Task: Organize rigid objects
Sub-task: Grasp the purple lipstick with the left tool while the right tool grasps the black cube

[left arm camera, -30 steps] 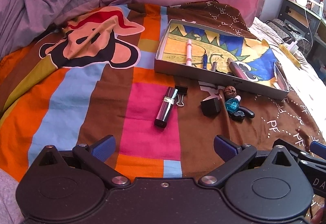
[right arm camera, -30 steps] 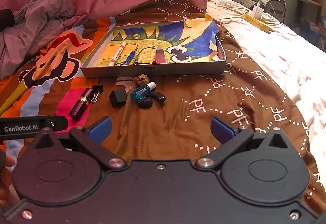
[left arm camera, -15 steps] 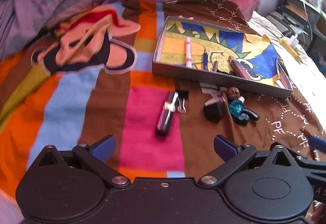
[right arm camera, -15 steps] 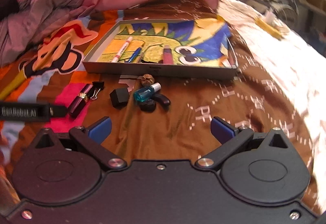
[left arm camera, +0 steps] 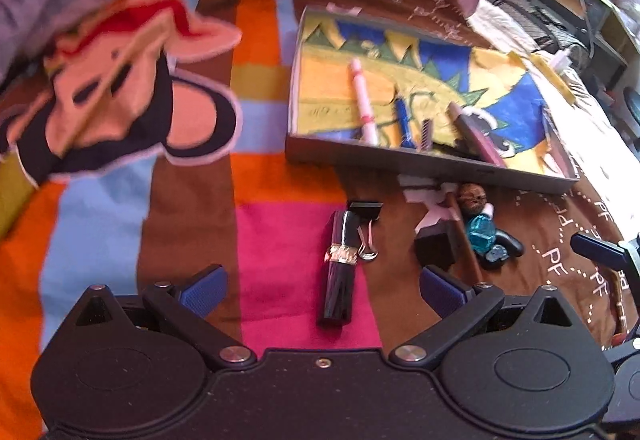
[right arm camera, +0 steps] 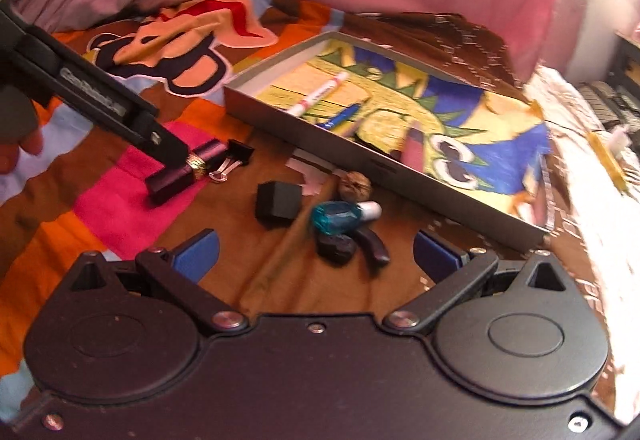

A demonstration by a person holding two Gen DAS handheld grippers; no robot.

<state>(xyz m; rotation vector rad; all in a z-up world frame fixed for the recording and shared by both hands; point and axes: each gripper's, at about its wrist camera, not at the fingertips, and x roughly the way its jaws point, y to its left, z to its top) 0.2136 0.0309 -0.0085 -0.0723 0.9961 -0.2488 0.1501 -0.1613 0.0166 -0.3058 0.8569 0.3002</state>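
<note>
Both grippers gape empty: the left gripper (left arm camera: pixel 320 290) frames the dark lipstick tube (left arm camera: pixel 340 268) on the bedspread (left arm camera: pixel 100 220), while only the right gripper (right arm camera: pixel 316 252) view shows a fingertip (right arm camera: pixel 24 143) beside the tray (right arm camera: pixel 360 155).

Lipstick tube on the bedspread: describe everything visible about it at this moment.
The lipstick tube is dark, glossy purple-black with a glittery metal band around its middle. It lies flat on the pink patch of the bedspread, capped and apparently whole, outside the tray. A black binder clip lies against its far end. It sits between the open left gripper fingers, not yet gripped; in the right wrist view that gripper partly hides it.
</note>
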